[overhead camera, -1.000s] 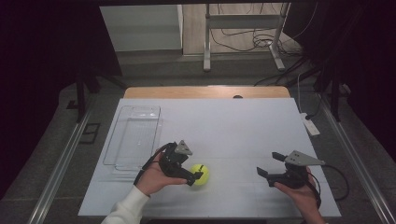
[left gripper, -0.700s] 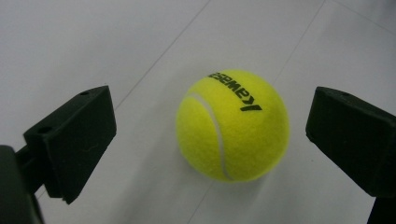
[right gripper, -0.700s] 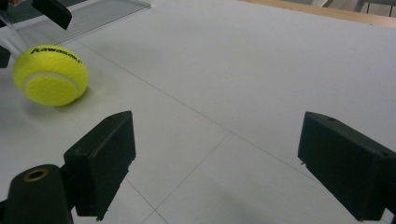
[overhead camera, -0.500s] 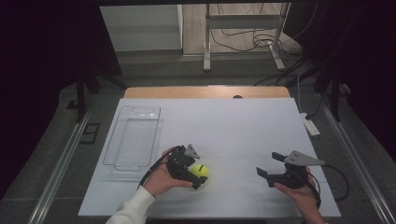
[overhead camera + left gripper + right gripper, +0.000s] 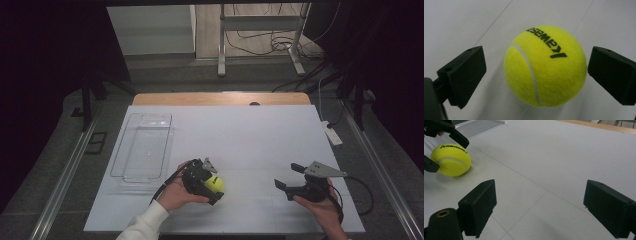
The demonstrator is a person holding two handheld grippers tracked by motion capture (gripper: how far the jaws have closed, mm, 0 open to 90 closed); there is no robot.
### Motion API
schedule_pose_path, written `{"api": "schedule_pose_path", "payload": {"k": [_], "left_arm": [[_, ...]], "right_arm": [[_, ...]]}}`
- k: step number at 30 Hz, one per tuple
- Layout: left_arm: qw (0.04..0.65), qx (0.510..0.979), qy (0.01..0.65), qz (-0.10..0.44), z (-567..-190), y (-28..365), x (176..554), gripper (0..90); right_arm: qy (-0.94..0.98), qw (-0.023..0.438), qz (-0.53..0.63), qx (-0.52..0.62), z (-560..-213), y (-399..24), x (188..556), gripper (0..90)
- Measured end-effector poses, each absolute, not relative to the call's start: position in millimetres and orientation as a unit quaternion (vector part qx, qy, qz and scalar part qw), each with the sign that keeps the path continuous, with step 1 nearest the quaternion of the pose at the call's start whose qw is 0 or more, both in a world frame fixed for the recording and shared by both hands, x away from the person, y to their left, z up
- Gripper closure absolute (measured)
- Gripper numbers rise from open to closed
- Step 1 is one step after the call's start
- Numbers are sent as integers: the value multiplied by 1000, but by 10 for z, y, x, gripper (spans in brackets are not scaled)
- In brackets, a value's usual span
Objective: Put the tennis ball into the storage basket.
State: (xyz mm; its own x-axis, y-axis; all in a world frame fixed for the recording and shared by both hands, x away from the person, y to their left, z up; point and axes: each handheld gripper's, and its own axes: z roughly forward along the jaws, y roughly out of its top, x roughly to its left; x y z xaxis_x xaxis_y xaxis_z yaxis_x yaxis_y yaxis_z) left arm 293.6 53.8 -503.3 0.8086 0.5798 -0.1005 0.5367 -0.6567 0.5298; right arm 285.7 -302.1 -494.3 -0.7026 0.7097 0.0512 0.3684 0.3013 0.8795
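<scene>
A yellow tennis ball [image 5: 214, 184] with black lettering rests on the white table [image 5: 250, 135], left of centre near the front. My left gripper [image 5: 215, 183] is open, with one black jaw on each side of the ball. In the left gripper view the ball [image 5: 545, 66] sits between the jaws with a gap on each side. My right gripper [image 5: 287, 176] is held open over the front right of the table with nothing between its jaws. The right gripper view [image 5: 540, 212] shows the ball [image 5: 451, 160] far off at the upper left.
A clear plastic tray [image 5: 116, 161] lies empty at the left of the table, behind the left hand. A white power strip [image 5: 332, 134] sits at the right edge. A wooden strip [image 5: 220, 98] runs along the table's far edge.
My left gripper has slid a little to the right, so its jaws now reach around the ball. The ball and the right gripper have stayed put.
</scene>
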Motion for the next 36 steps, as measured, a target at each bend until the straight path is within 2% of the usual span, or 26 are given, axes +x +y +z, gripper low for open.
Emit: {"api": "schedule_pose_path", "payload": {"k": [5, 9, 11, 23, 36], "left_arm": [[276, 909, 310, 43, -5065, 526, 2936, 81], [287, 906, 309, 37, -5060, 536, 2926, 173], [294, 905, 304, 36, -5048, 536, 2916, 249], [295, 906, 301, 36, -5034, 563, 2913, 264], [327, 892, 310, 43, -4943, 665, 2913, 265]], "right_arm": [[788, 177, 480, 342, -4946, -3021, 2860, 118], [788, 178, 481, 342, -4944, -3022, 2857, 118], [788, 178, 480, 342, -4942, -3023, 2855, 118], [787, 179, 481, 342, -4941, -3027, 2855, 118], [786, 179, 482, 342, -4937, -3032, 2854, 118]]}}
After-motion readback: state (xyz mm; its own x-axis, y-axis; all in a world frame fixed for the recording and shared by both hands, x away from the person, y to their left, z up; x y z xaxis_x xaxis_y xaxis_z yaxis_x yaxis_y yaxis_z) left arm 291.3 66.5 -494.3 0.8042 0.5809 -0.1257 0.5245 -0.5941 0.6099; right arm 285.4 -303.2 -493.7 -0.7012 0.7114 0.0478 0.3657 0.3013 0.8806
